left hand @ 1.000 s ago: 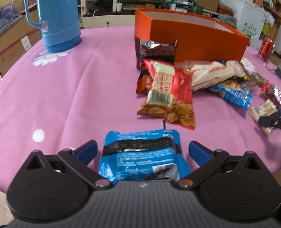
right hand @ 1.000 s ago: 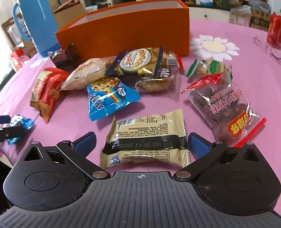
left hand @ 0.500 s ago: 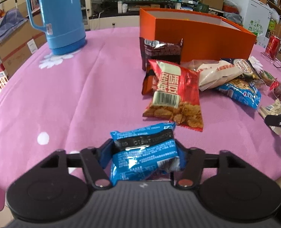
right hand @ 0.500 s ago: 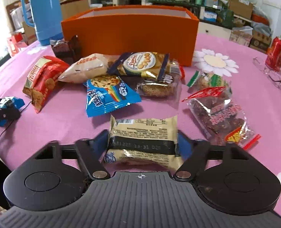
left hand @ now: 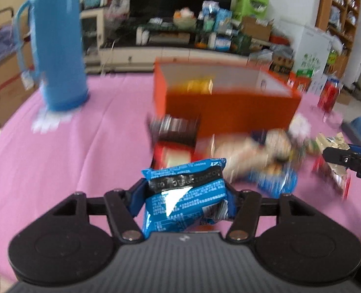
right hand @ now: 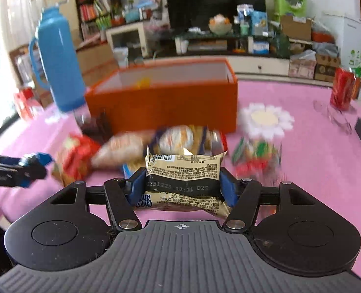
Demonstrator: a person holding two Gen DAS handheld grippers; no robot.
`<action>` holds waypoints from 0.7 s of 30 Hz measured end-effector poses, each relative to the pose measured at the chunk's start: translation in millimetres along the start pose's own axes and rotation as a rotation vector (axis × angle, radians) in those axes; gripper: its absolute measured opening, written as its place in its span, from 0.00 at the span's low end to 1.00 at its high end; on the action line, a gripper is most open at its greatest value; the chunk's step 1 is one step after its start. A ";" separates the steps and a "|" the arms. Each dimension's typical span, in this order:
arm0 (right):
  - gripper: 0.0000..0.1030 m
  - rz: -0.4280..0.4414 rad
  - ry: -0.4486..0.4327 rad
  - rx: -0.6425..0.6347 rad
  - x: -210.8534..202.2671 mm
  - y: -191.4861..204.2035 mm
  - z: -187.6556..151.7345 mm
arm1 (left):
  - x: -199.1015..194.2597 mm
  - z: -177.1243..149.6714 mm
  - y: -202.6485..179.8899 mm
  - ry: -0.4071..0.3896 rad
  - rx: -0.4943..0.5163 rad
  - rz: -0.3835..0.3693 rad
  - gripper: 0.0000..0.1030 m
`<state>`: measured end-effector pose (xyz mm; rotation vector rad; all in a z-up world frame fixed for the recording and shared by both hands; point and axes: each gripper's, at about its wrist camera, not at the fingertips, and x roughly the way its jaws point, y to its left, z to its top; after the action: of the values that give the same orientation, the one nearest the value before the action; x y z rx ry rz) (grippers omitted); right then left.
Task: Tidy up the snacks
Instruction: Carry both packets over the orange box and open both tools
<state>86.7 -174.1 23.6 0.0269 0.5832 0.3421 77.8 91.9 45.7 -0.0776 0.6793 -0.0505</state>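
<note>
My left gripper (left hand: pixel 184 195) is shut on a blue snack packet (left hand: pixel 185 205), held off the pink tablecloth (left hand: pixel 70 151). My right gripper (right hand: pixel 182 186) has a beige cookie packet (right hand: pixel 182 168) between its blue pads, which press on it as the jaws keep closing; it is lifted too. Beyond both stands the open orange box (right hand: pixel 163 105) with something yellow (left hand: pixel 200 85) inside. Loose snacks lie blurred in front of it, among them a red packet (right hand: pixel 77 156) and a dark brown one (left hand: pixel 175 129). Each gripper shows at the edge of the other's view.
A tall blue thermos (left hand: pixel 58 48) stands at the back left of the table. A red can (right hand: pixel 343 89) and a pair of glasses (right hand: pixel 334 114) sit at the far right. A white flower print (right hand: pixel 266 119) lies right of the box.
Both grippers closed from wide open onto their packets, then rose off the table with them. The views now tilt up and look into the orange box.
</note>
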 end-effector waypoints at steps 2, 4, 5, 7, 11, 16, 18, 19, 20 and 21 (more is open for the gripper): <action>0.47 0.011 -0.049 -0.002 2.8 0.3 31.5 | 9.4 32.7 -6.2 -0.049 -0.002 -0.015 0.59; 0.47 0.006 -0.101 -0.019 10.0 2.2 64.1 | 24.0 64.8 -11.6 -0.089 -0.013 -0.029 0.59; 0.47 -0.001 -0.125 -0.027 16.4 2.8 78.8 | 31.4 77.2 -13.9 -0.101 -0.020 -0.036 0.59; 0.47 -0.007 -0.158 -0.022 36.9 0.9 106.6 | 51.1 101.2 -19.1 -0.125 -0.030 -0.043 0.59; 0.47 -0.008 -0.173 0.019 90.9 -5.3 136.5 | 96.3 132.3 -27.9 -0.126 -0.032 -0.035 0.59; 0.47 -0.016 -0.140 0.073 151.9 -13.6 137.8 | 140.2 145.4 -36.0 -0.102 -0.049 -0.012 0.59; 0.47 -0.033 -0.121 0.075 168.5 -15.1 136.7 | 152.5 144.9 -36.0 -0.090 -0.064 0.002 0.61; 0.47 -0.037 -0.119 0.074 174.8 -15.4 135.2 | 156.5 144.2 -34.7 -0.085 -0.071 0.002 0.62; 0.47 -0.042 -0.121 0.074 179.1 -15.5 134.0 | 160.0 143.4 -33.5 -0.081 -0.080 0.006 0.64; 0.50 -0.046 -0.114 0.076 183.9 -15.9 133.2 | 161.9 143.2 -32.4 -0.078 -0.089 0.014 0.66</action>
<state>307.4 -120.0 34.6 0.1047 0.4828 0.2714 293.0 55.9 58.3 -0.1596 0.6041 -0.0034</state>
